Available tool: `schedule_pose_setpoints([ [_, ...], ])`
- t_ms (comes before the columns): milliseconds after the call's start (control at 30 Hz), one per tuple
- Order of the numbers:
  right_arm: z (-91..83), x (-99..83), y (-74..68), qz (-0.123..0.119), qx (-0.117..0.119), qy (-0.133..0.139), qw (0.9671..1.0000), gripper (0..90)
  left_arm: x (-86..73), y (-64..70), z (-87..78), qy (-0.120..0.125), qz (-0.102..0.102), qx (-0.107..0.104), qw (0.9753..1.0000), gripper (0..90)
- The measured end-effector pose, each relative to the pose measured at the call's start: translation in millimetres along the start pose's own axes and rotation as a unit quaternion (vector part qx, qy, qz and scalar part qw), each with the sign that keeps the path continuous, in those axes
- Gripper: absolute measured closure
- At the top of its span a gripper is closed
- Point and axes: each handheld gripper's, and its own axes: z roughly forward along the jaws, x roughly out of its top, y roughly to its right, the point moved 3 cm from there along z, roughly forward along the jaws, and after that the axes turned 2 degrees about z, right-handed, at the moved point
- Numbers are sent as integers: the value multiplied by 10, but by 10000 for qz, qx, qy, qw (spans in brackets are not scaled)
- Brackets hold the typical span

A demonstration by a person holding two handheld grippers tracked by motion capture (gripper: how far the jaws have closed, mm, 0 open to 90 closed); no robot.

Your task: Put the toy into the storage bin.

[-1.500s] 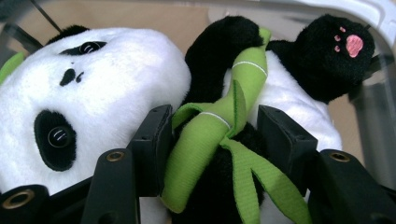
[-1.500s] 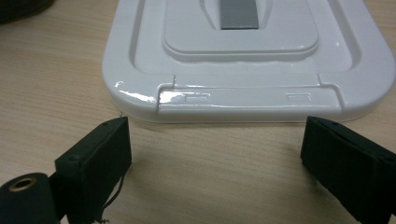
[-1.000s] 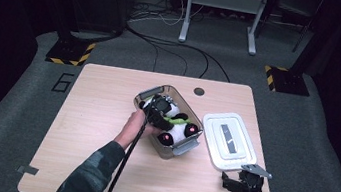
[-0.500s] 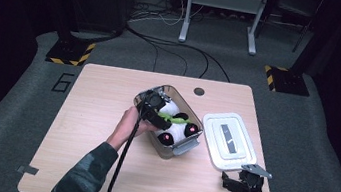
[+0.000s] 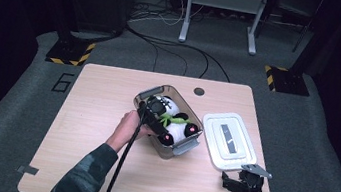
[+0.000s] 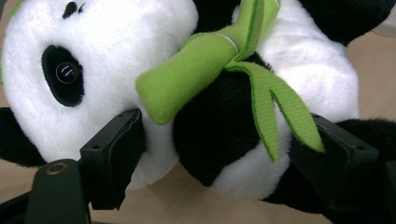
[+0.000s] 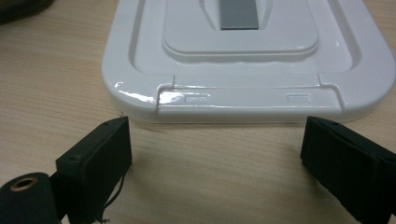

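From above, the table (image 5: 105,117) is brightly lit while the room around it falls into near darkness, and the picture is slightly soft. Up close, the toy panda (image 6: 116,56) is evenly lit and sharp. The white lid (image 7: 243,65) shows small glare streaks along its rim, and the near jaws blur.

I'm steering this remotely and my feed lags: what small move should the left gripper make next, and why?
Probably draw the left gripper straight back and up out of the bin. Its jaws stand apart on either side of the panda, which lies inside the bin. The lid lies on the table beside the bin, with the open right gripper just short of its edge.
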Motion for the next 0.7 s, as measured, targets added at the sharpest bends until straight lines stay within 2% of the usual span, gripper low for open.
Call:
schedule_pose_setpoints([
  [167, -1, 1, 2, 8, 7, 2, 10000, 79, -46, -56, -61, 380, -242, -272, 9986, 179],
  [467, 0, 0, -4, -10, -26, -13, 10000, 78, -109, -95, -296, 951, -430, -139, 9944, 145],
  [700, 2, 0, -7, -31, -41, -23, 10000, 78, -301, -177, -550, 1284, -559, -89, 9901, 130],
])
